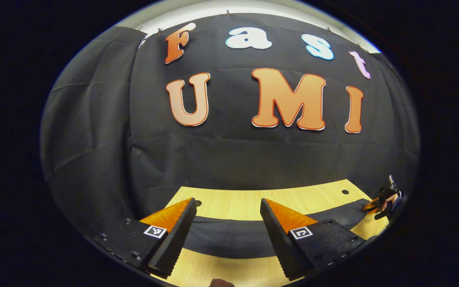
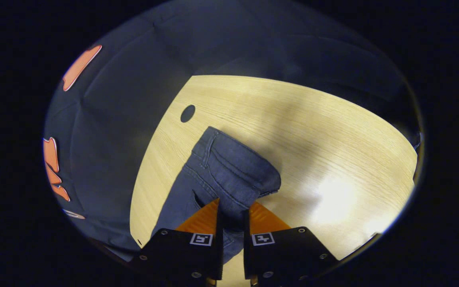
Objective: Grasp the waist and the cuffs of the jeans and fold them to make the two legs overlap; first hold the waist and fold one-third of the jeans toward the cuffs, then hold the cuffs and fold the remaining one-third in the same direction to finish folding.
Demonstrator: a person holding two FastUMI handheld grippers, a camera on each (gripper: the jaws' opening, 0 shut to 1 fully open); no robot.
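Denim jeans lie stitched and creased across our pale wood-grain table; our right gripper pinches the waistband, while our left gripper hangs spread wide above them.

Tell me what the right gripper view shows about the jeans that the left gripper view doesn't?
The right gripper view shows the waist end of the jeans, with waistband and pocket seams, pinched between the nearly closed fingers of the right gripper. The left gripper view instead shows the left gripper wide open above the denim, holding nothing, and the right gripper far off at the jeans' end. Both show the jeans lying on the wooden table.
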